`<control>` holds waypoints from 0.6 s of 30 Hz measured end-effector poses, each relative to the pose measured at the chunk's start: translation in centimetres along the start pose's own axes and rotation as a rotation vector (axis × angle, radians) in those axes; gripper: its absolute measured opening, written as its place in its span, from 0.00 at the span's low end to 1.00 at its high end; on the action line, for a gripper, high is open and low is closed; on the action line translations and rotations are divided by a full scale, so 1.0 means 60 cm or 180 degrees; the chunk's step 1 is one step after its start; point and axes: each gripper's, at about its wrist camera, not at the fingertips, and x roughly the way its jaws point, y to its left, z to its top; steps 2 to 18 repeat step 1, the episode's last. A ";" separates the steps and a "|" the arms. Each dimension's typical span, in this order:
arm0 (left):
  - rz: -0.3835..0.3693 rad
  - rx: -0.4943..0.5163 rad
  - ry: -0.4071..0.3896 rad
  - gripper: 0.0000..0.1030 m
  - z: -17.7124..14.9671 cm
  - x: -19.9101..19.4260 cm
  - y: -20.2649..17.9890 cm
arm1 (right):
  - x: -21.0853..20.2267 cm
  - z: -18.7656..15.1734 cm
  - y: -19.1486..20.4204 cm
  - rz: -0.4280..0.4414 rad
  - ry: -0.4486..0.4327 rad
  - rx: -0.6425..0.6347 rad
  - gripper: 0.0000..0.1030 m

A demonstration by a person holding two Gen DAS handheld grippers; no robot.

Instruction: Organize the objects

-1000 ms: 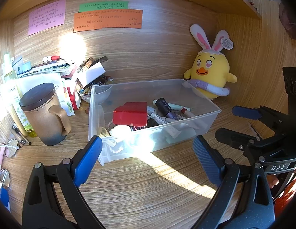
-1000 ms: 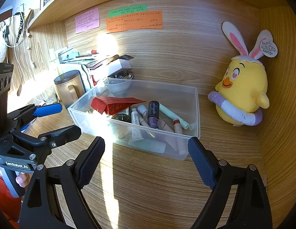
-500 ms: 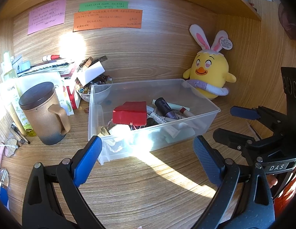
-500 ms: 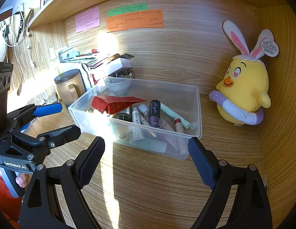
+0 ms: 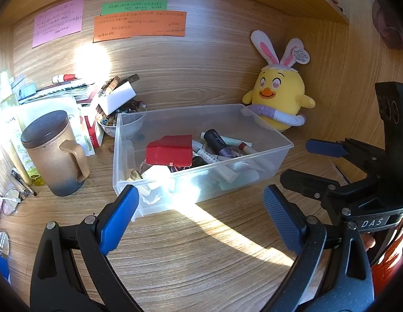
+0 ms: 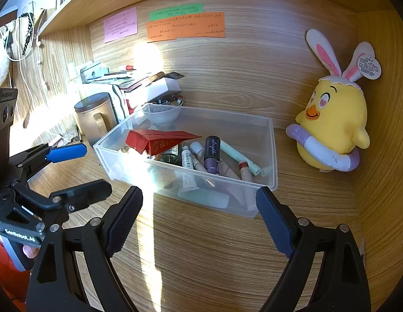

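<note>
A clear plastic bin (image 5: 279, 141) (image 6: 272, 140) sits on the wooden desk. It holds a red box (image 5: 170, 150) (image 6: 159, 139), a purple tube (image 5: 218, 140) (image 6: 212, 152) and several other cosmetic tubes. My left gripper (image 5: 201, 215) is open and empty, just in front of the bin; it also shows in the right wrist view (image 6: 79, 171). My right gripper (image 6: 198, 218) is open and empty in front of the bin; it also shows in the left wrist view (image 5: 302, 161).
A yellow plush chick (image 5: 279, 98) (image 6: 334, 127) stands right of the bin against the back wall. A brown lidded mug (image 5: 53, 150) (image 6: 96, 117) stands left. A small bowl of beads (image 5: 110, 126), boxes and papers pile behind it. Glasses (image 5: 10, 200) lie at far left.
Both grippers have stayed open; the views have shifted only slightly. Nothing was taken or let go.
</note>
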 end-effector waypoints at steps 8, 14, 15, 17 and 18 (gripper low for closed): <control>0.0001 0.0007 -0.0001 0.95 0.000 0.000 -0.001 | 0.000 0.000 0.000 -0.0001 0.0002 0.0001 0.85; 0.0001 0.0007 -0.0001 0.95 0.000 0.000 -0.001 | 0.000 0.000 0.000 -0.0001 0.0002 0.0001 0.85; 0.0001 0.0007 -0.0001 0.95 0.000 0.000 -0.001 | 0.000 0.000 0.000 -0.0001 0.0002 0.0001 0.85; 0.0001 0.0007 -0.0001 0.95 0.000 0.000 -0.001 | 0.000 0.000 0.000 -0.0001 0.0002 0.0001 0.85; 0.0001 0.0007 -0.0001 0.95 0.000 0.000 -0.001 | 0.000 0.000 0.000 -0.0001 0.0002 0.0001 0.85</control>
